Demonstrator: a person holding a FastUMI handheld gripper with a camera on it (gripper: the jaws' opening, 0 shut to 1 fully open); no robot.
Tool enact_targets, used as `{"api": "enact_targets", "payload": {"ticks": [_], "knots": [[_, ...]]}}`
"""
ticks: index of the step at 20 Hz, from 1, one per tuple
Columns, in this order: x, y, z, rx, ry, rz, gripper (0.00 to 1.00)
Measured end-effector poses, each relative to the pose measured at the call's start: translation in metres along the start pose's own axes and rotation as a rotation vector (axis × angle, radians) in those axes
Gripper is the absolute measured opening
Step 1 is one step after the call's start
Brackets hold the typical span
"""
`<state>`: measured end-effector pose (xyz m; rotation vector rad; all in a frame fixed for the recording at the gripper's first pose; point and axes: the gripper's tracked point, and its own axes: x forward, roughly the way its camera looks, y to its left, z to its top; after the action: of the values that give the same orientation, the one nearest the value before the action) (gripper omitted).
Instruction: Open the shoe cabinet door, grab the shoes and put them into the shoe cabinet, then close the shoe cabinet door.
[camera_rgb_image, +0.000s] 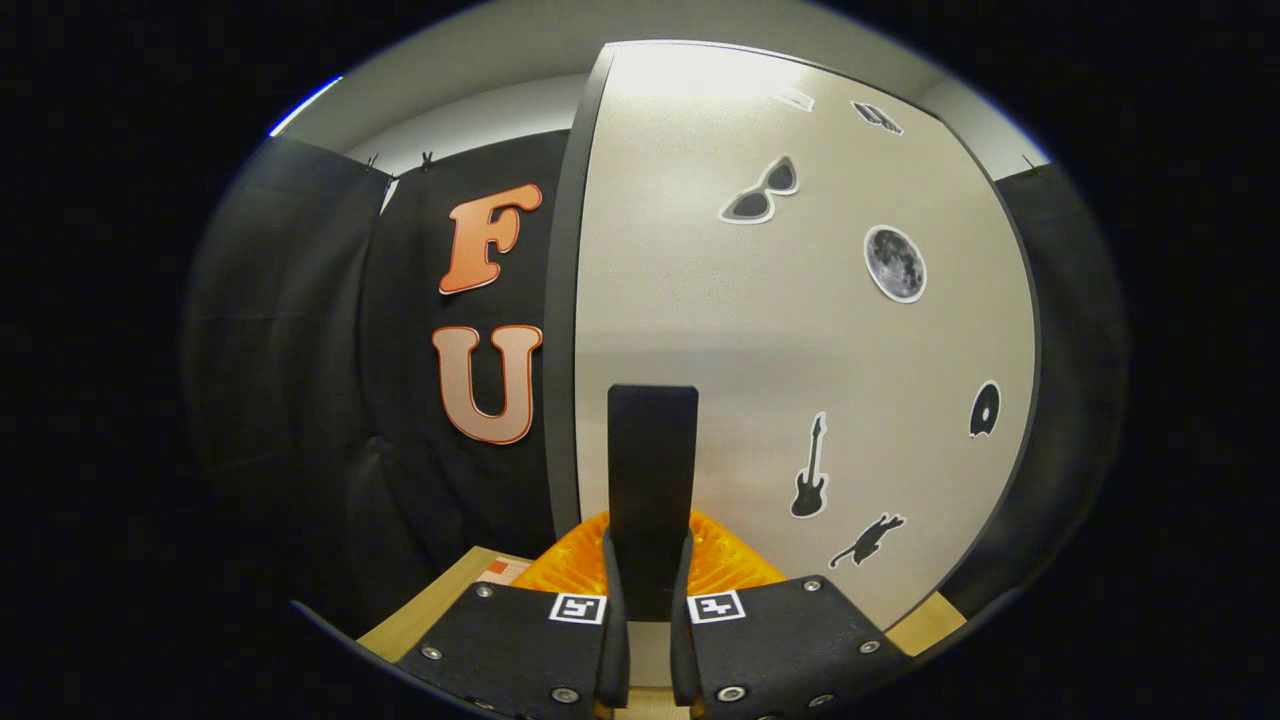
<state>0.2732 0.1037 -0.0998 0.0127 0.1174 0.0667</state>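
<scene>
In the gripper view, the hand-held gripper (648, 610) is close in front of the shoe cabinet door (800, 330), a large pale panel with a dark edge strip along its left side. A dark upright handle (652, 470) stands on the lower left part of this door, and the two fingers (612, 640) reach up to it from below. The fingers are drawn close together, one on each side of the lower end of the handle, and they seem to pinch it; the contact itself is narrow and dark, so I cannot be fully sure that both press on it. Several stickers are on the door: a pair of sunglasses (762, 192) near the top, a round moon (895, 264) to the right of it, a guitar (811, 470) to the right of the handle, a small running animal (866, 541) below the guitar, and a round dark shape (985, 410) near the right edge. Just behind the fingers and under the handle, an orange ribbed thing (730, 560) shows; I cannot tell what it is. Below it lies a light wooden surface (425, 605), with the cabinet standing on it. The door looks shut or almost shut, its face turned flat to the camera.
</scene>
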Motion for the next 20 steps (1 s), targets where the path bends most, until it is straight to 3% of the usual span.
{"api": "enact_targets", "payload": {"ticks": [13, 20], "knots": [[-0.045, -0.009, 0.0, 0.005, 0.025, -0.004, 0.16], [-0.062, -0.019, -0.001, 0.004, 0.027, 0.043, 0.16]]}}
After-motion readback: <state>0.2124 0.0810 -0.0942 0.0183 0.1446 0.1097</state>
